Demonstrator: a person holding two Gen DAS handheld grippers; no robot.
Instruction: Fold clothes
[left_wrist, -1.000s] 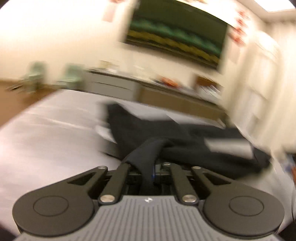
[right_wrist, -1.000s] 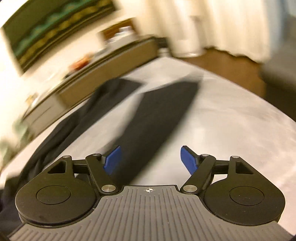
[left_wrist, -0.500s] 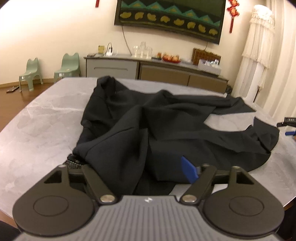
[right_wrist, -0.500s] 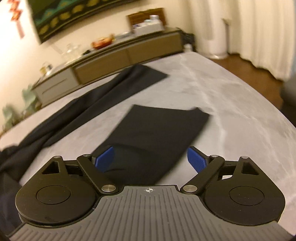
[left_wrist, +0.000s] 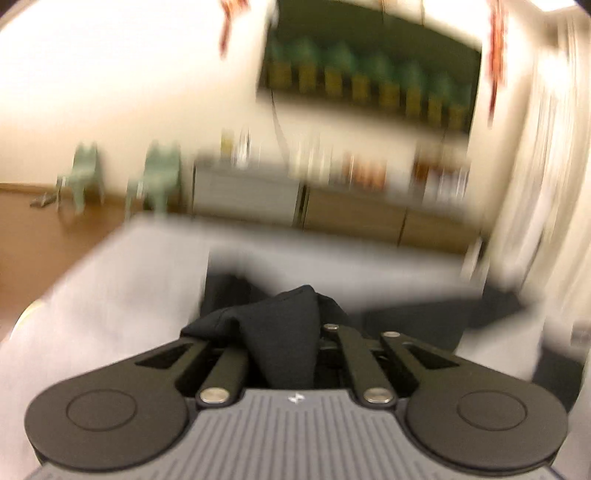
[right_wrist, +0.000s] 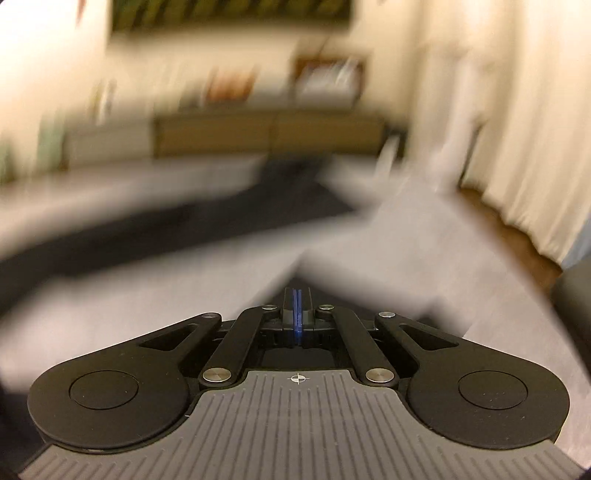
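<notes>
Both jaws have just closed: the left gripper (left_wrist: 286, 328) clamps bunched black garment (left_wrist: 284, 332); the right gripper (right_wrist: 296, 308), pads together, pinches dark cloth at twelve o'clock, ready to fold.

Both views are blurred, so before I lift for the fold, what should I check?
1. Is the garment pinched in the left gripper, which has just closed: ok.
2. Is cloth caught in the right gripper, which has just closed, fingers together: cannot tell.
3. Is the rest of the garment flat on the table: cannot tell, blurred.
4. Are the views sharp enough to aim: not ok.
</notes>
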